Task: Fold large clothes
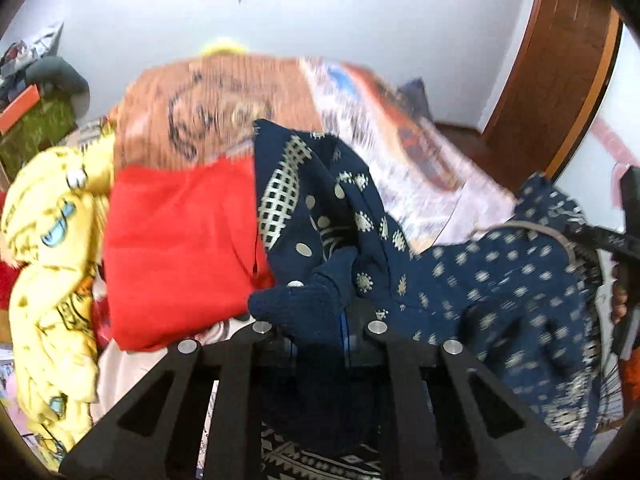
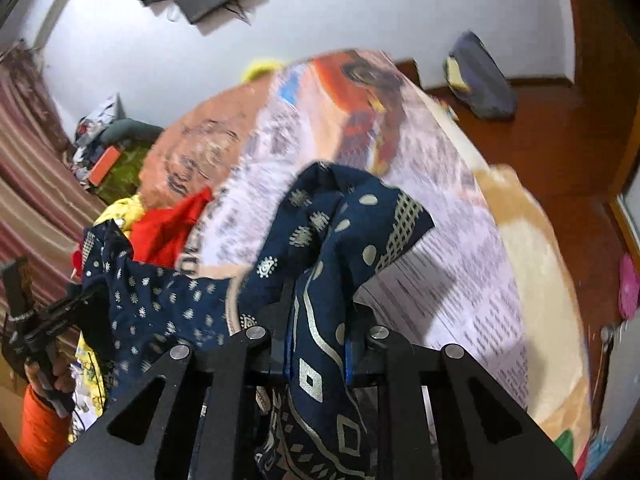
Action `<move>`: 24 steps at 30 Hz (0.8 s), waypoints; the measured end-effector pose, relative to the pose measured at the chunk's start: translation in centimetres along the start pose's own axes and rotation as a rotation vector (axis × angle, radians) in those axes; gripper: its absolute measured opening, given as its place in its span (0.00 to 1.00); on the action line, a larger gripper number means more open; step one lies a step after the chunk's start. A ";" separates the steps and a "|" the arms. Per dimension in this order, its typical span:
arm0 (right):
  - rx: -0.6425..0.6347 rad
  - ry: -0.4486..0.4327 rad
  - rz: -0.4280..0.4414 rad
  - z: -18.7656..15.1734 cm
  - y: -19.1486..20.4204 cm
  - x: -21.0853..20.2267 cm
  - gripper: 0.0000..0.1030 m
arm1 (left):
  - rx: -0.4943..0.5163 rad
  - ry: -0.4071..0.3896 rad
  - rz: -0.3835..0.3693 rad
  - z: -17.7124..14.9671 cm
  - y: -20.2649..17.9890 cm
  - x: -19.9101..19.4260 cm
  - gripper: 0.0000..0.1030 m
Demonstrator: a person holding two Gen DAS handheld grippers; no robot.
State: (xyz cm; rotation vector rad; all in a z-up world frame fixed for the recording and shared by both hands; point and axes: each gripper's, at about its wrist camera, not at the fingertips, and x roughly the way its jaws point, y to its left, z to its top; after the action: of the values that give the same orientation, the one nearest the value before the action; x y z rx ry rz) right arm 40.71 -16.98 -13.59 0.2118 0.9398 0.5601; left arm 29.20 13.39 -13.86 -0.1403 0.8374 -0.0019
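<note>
A navy blue garment with a pale dotted print (image 1: 500, 280) hangs bunched between both grippers above the bed. My left gripper (image 1: 320, 316) is shut on one bunched edge of it, and cloth covers the fingertips. My right gripper (image 2: 318, 332) is shut on another edge of the navy garment (image 2: 160, 300), which spills over and below its jaws. The right gripper's body (image 1: 626, 240) shows at the far right of the left wrist view. In the right wrist view the left gripper (image 2: 44, 320) sits at the far left, held by a hand with an orange sleeve (image 2: 38, 432).
The bed carries a printed sheet (image 2: 440, 280). A red garment (image 1: 180, 248) and a yellow cartoon-print garment (image 1: 52, 260) lie piled at its left side. A grey bag (image 2: 480, 76) rests on the wooden floor (image 2: 560, 152). A striped curtain (image 2: 24, 184) hangs on the left.
</note>
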 end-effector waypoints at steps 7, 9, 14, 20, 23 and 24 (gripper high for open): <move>-0.067 -0.067 0.044 3.9 3.6 -0.3 0.14 | -0.032 -0.108 0.012 3.5 1.3 -3.7 0.13; -0.084 -0.079 0.041 4.9 4.4 0.5 0.14 | -0.054 -0.120 0.024 4.5 2.5 -3.6 0.13; -0.084 -0.070 0.046 7.2 5.3 3.9 0.14 | -0.109 -0.126 0.052 5.6 5.1 -2.3 0.13; -0.062 -0.024 0.026 9.1 4.9 9.0 0.12 | -0.223 -0.050 0.073 6.7 10.1 3.9 0.13; -0.044 0.004 -0.007 9.3 4.2 11.4 0.11 | -0.261 0.005 0.098 6.1 12.2 7.4 0.13; -0.036 0.012 -0.025 9.3 3.8 12.1 0.11 | -0.271 0.019 0.111 5.8 12.8 8.4 0.14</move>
State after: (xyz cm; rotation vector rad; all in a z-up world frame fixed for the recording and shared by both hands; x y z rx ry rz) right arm 52.46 -6.58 -15.14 0.1647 0.9419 0.5555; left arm 38.45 26.31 -17.82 -0.3490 0.8614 0.2152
